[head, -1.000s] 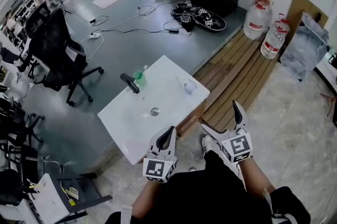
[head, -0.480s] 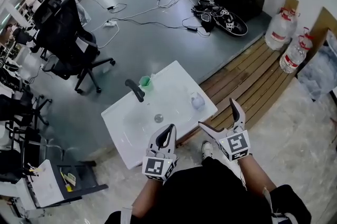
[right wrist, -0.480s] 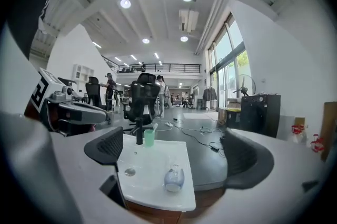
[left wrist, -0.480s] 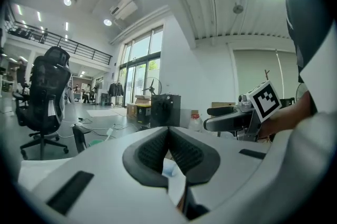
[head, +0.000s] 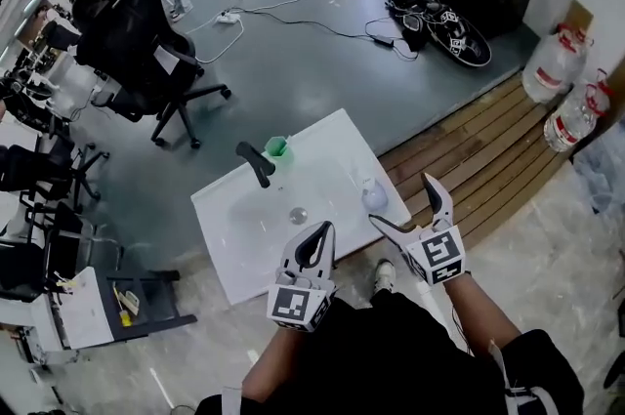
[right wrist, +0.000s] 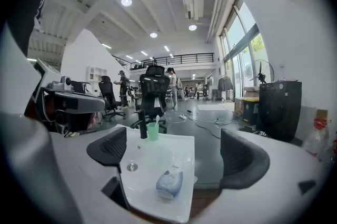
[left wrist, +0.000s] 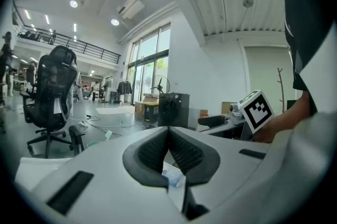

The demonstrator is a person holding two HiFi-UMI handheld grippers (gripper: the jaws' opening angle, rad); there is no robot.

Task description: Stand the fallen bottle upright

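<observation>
A pale blue-and-white bottle [head: 374, 198] lies on its side on the right rim of the white sink basin [head: 244, 237]. In the right gripper view the bottle [right wrist: 170, 184] lies just ahead and below, with its cap towards me. My right gripper [head: 400, 200] hovers at the basin's near right corner. Its jaws are wide and closing slightly, with nothing between them. My left gripper [head: 322, 232] is at the basin's near edge, shut, its tips touching. A bit of the bottle [left wrist: 172, 179] shows below them.
A black faucet [head: 256, 164] and a green cup [head: 279, 147] with a toothbrush stand at the basin's far edge. Wooden slats [head: 488, 140] lie to the right, with water jugs [head: 552, 66] beyond them. Black office chairs [head: 146, 52] and floor cables [head: 342, 13] are farther off.
Both grippers have moved forward towards the sink's near edge, and the basin now lies closer under them. The bottle has not moved.
</observation>
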